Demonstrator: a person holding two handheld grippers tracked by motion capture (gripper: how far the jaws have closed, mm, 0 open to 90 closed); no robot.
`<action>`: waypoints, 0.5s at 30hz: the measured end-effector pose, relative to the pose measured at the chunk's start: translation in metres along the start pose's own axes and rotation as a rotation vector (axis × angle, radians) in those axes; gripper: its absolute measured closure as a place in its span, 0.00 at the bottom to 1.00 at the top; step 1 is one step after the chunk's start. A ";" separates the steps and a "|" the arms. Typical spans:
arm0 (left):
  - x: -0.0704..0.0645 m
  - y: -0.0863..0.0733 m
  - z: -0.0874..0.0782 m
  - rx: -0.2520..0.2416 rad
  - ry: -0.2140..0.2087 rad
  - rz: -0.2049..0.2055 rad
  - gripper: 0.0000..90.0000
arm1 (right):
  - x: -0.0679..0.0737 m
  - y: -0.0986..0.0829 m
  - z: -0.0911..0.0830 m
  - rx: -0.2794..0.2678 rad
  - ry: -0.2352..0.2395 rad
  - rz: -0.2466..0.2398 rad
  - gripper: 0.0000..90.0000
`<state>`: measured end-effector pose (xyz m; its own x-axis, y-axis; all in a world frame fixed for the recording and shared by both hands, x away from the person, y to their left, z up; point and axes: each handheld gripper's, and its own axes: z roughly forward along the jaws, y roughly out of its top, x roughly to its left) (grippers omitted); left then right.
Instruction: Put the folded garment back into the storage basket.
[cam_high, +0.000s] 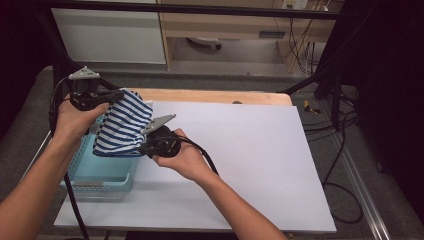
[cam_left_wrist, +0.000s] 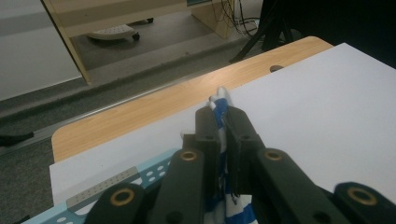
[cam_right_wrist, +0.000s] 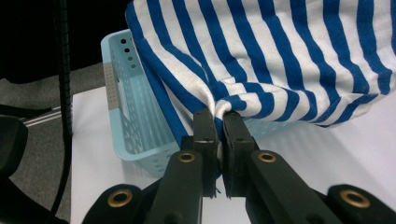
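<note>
A blue-and-white striped cloth (cam_high: 121, 125) hangs in the air above a light blue perforated basket (cam_high: 100, 172) at the table's left. My left gripper (cam_high: 116, 95) is shut on the cloth's upper edge; in the left gripper view a fold of the striped cloth (cam_left_wrist: 221, 103) pokes out between the closed jaws. My right gripper (cam_high: 145, 147) is shut on the cloth's lower edge, and the right gripper view shows the striped cloth (cam_right_wrist: 280, 56) bunched at its jaw tips, with the basket (cam_right_wrist: 135, 126) just behind.
A white sheet (cam_high: 250, 160) covers the wooden table (cam_high: 215, 96), whose far edge has a cable hole. Cables trail on the floor at the right. A dark frame post stands at the far left.
</note>
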<state>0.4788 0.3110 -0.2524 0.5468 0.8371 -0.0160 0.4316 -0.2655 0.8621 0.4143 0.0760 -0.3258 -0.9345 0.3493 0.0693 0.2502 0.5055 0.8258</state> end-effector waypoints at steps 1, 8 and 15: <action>0.000 -0.001 -0.001 0.001 0.000 -0.001 0.94 | 0.000 0.000 0.001 0.001 0.003 0.002 0.96; 0.006 -0.006 -0.005 0.002 0.006 -0.001 0.94 | 0.006 0.001 0.009 -0.003 0.009 -0.012 0.96; 0.014 -0.015 -0.007 0.005 0.012 -0.018 0.94 | 0.009 0.001 0.016 0.000 0.011 -0.011 0.96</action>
<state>0.4751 0.3304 -0.2621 0.5301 0.8476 -0.0257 0.4450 -0.2523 0.8592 0.4099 0.0926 -0.3333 -0.9400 0.3346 0.0665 0.2396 0.5089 0.8268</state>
